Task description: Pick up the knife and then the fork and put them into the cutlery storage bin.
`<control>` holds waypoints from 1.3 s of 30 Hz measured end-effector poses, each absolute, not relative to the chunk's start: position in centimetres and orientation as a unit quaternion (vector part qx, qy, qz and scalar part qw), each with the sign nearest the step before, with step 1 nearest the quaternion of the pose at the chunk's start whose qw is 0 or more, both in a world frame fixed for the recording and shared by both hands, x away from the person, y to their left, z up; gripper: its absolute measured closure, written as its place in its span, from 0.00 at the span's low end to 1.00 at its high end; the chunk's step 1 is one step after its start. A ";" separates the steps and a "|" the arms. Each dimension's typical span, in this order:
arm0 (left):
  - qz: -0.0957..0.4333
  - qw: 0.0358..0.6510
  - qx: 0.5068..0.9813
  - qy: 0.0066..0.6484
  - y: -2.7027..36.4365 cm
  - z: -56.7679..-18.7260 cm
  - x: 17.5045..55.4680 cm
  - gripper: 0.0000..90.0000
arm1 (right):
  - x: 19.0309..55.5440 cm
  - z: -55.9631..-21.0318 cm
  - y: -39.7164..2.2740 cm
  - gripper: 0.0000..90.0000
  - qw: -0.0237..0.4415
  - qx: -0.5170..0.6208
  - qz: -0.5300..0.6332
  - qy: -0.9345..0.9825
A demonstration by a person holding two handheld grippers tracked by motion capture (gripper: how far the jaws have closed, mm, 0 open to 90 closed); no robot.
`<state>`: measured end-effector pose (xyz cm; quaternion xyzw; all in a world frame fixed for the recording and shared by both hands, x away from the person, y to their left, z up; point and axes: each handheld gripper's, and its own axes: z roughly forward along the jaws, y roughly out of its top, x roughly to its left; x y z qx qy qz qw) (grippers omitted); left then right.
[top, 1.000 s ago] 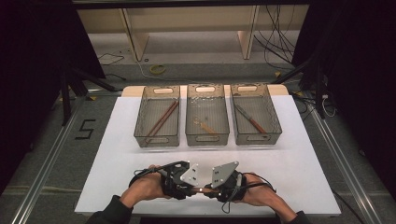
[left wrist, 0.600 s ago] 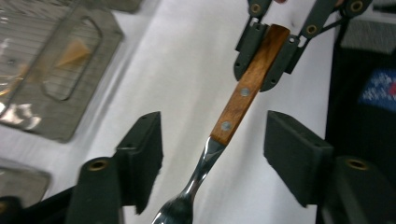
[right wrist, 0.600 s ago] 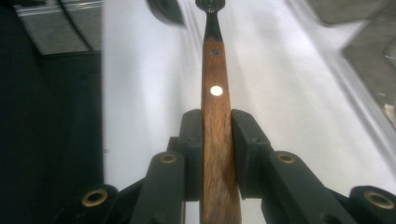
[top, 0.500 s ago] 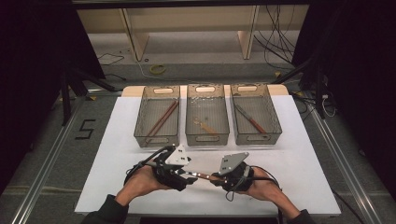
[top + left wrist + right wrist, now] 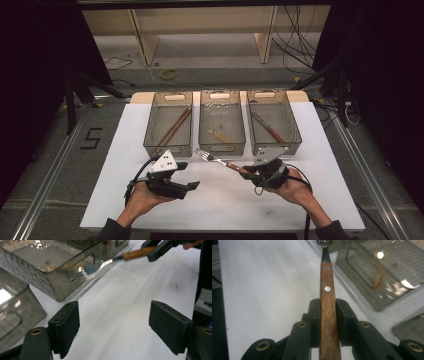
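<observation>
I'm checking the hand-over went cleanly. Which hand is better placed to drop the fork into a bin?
Right. The right gripper is clamped on the fork by its wooden handle, tines pointing toward the middle bin. The left gripper has just been opening, with nothing between its jaws.

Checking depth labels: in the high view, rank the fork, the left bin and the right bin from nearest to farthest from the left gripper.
From the left gripper:
1. Left bin, just beyond it.
2. Fork, to its right, held by the right gripper.
3. Right bin, far right.
</observation>
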<state>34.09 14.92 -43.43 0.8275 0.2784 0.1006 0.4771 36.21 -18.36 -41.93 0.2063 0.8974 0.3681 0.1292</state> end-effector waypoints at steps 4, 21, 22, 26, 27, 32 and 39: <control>0.105 0.482 0.818 0.294 15.7 -44.3 34.0 0.26 | 36.8 -41.3 -19.2 0.84 0.143 0.225 0.375 0.888; 0.115 0.476 0.807 0.332 17.6 -46.2 34.3 0.24 | 41.7 -38.9 -22.4 0.84 0.202 0.309 0.392 0.842; 0.117 0.476 0.805 0.332 17.7 -46.2 34.3 0.24 | 42.0 -38.9 -22.5 0.84 0.204 0.315 0.393 0.840; 0.122 0.484 0.798 0.337 18.2 -46.1 34.2 0.24 | 43.3 -38.7 -23.0 0.84 0.210 0.332 0.385 0.835; 0.121 0.484 0.798 0.338 18.3 -46.2 34.2 0.24 | 43.6 -38.6 -23.2 0.84 0.211 0.336 0.382 0.835; 0.119 0.482 0.798 0.341 18.4 -46.4 34.2 0.24 | 45.0 -38.4 -24.2 0.84 0.218 0.360 0.372 0.827; 0.117 0.486 0.796 0.341 18.6 -46.5 34.2 0.23 | 46.7 -38.5 -25.2 0.84 0.229 0.387 0.356 0.819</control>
